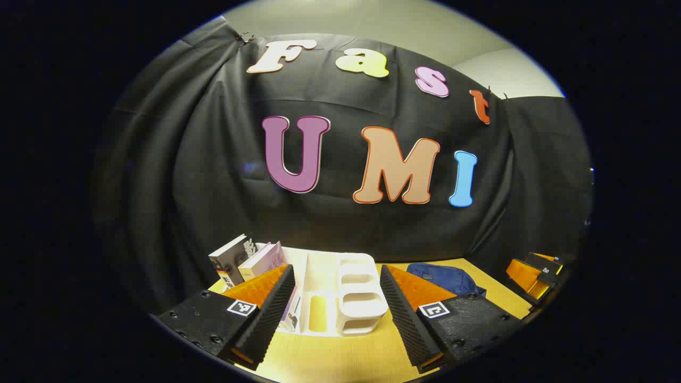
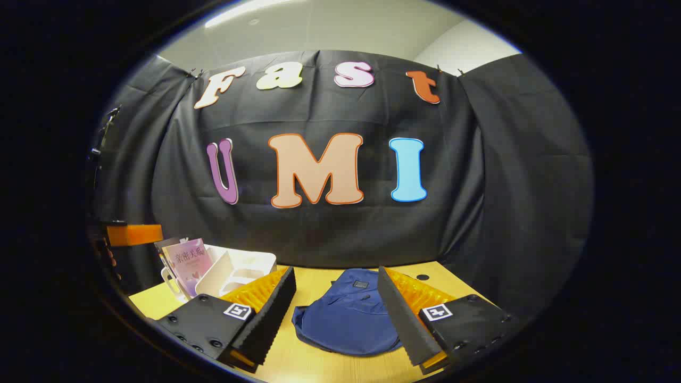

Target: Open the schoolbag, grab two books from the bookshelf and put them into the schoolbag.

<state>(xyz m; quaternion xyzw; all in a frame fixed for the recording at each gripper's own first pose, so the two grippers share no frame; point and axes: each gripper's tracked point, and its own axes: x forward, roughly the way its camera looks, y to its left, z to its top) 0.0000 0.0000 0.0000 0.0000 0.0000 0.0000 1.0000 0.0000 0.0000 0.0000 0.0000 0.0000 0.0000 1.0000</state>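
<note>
Tools [image 1: 337,311] [image 2: 337,314] level, spread, above table [image 2: 298,367]

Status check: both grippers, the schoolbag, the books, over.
Left gripper open, facing bookshelf. Right gripper open, empty, above schoolbag. Schoolbag flat on table, looks closed. Books on shelf. Path clear.

Left claw [image 1: 337,314] and right claw [image 2: 336,316]: each bears two wedge-shaped fingers with ribbed inner faces, black screw-studded mounts, and a square black-and-white marker on each mount.
</note>
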